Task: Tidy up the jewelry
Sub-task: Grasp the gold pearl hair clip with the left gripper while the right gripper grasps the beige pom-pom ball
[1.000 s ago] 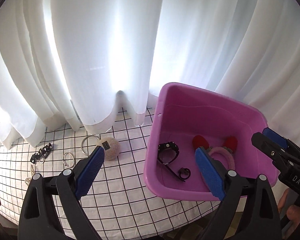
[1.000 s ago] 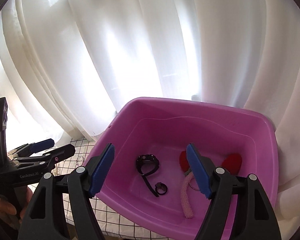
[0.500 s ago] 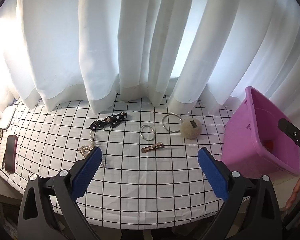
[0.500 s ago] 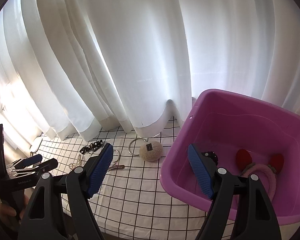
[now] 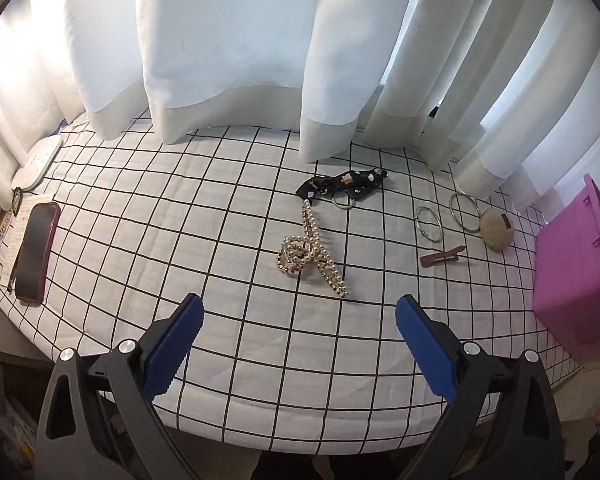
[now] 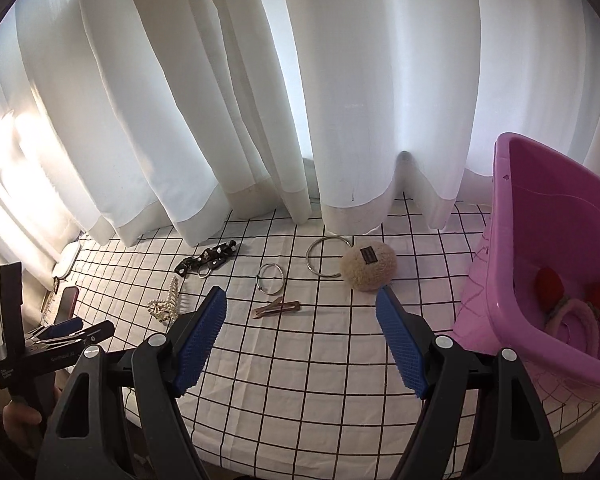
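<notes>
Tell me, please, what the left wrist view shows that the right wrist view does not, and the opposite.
Only the left wrist view shows the whole dark red phone lying flat on papers near the cloth's edge; the right wrist view catches only its tip.

Only the right wrist view shows the inside of the pink tub, with a headband with red ears in it, and the left claw from the side.

Both show the pearl hair clip, the black patterned bow, two metal rings, the brown hair clip, the beige pompom and the white curtain.

The pearl clip is lying mid-bench, the bow sitting behind it. Rings, barrette and pompom are lying rightward, before the tub.
</notes>
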